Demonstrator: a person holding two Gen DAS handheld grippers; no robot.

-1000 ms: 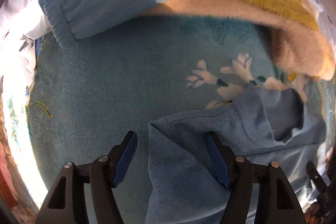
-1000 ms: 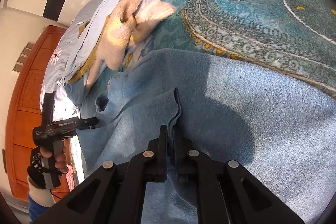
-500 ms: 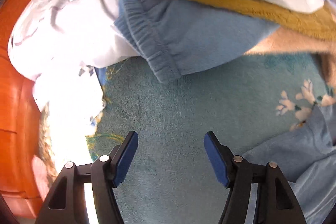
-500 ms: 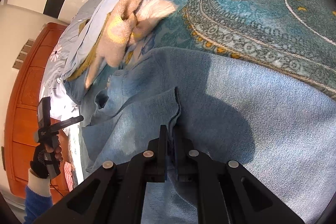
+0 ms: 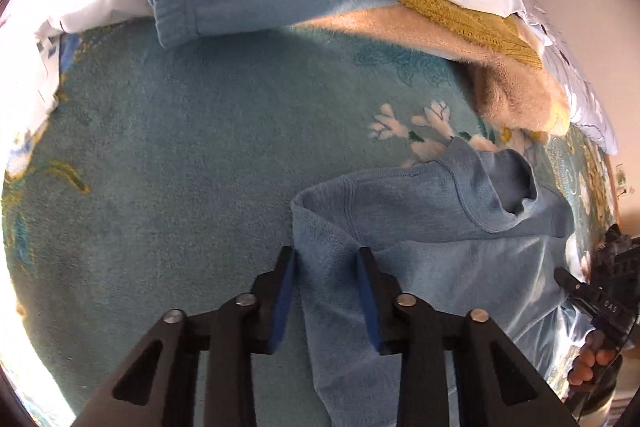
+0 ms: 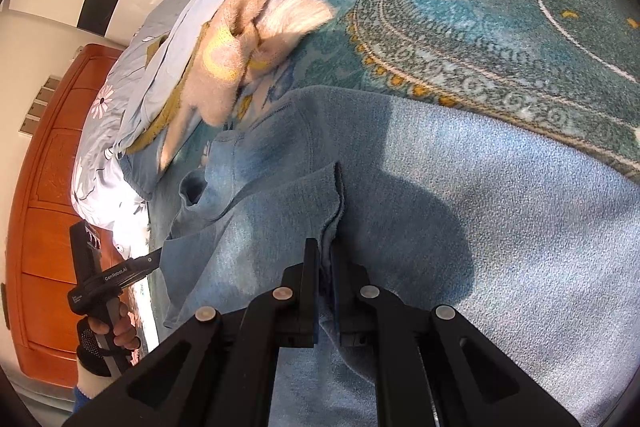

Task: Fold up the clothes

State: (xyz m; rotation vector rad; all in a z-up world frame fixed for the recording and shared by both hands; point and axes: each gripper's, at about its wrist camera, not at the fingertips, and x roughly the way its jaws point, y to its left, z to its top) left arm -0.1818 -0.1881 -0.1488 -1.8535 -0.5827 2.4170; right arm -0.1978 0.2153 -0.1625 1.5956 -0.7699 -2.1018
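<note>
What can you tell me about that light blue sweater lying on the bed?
The light blue sweater looks like soft fleece, with a stitched round collar standing open. It lies spread on a teal patterned blanket, one edge already folded over its body. The right gripper is shut on that folded edge. The left gripper is partly open, its blue-padded fingers straddling the shoulder corner without pinching it yet.

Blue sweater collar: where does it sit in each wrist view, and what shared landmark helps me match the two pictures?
Left wrist view: the collar is right of centre, above and right of the left gripper, whose open jaws straddle a sweater edge.
Right wrist view: the collar is left of centre, up-left of the right gripper, shut on a sweater fold.
Shared landmark: the beige fleece just beyond the collar.
</note>
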